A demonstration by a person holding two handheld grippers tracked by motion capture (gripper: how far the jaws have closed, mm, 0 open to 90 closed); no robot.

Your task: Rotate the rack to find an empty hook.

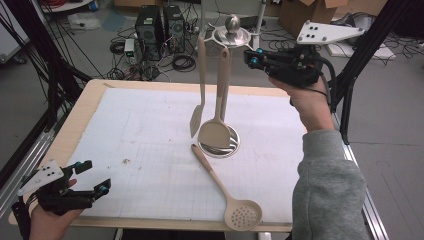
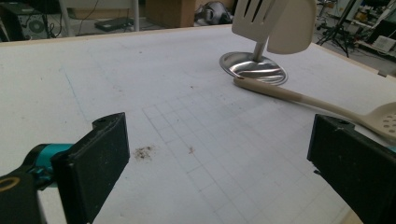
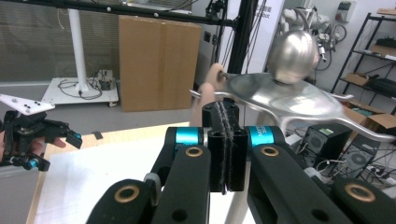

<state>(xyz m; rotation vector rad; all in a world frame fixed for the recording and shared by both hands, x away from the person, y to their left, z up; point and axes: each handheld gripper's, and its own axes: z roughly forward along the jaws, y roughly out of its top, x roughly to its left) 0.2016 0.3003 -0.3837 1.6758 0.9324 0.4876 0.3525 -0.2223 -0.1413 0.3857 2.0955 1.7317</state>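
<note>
Two hand-held grippers are working this scene, and you are splitting them far apart across the counter. Its white gridded mat is lying flat and mostly bare, giving room to lay utensils down.

Centre-back, the metal utensil stand is rising on a pole from its round steel base, with hook arms up top under a ball knob, so the tools are hanging free and clear of the mat. The spoon-shaped turner is dangling from one hook, its blade hanging just over the base. The slotted spatula is hanging beside it, slightly to the left.

The skimmer spoon is lying flat on the mat, handle end touching the base rim, perforated bowl at the near edge. It looks like the piece to be hung, or one just taken down; cannot tell which.

You are holding the right hand-held gripper raised level with the hooks, pointing at the stand top. In the right gripper view its jaws are pressed together with nothing between them, sitting just beside the turner's handle tip, likely after or ahead of working at the hook.

You are parking the left hand-held gripper low at the near-left corner, jaws spread wide, gripping nothing, aimed across the mat toward the skimmer, well apart from it.
</note>
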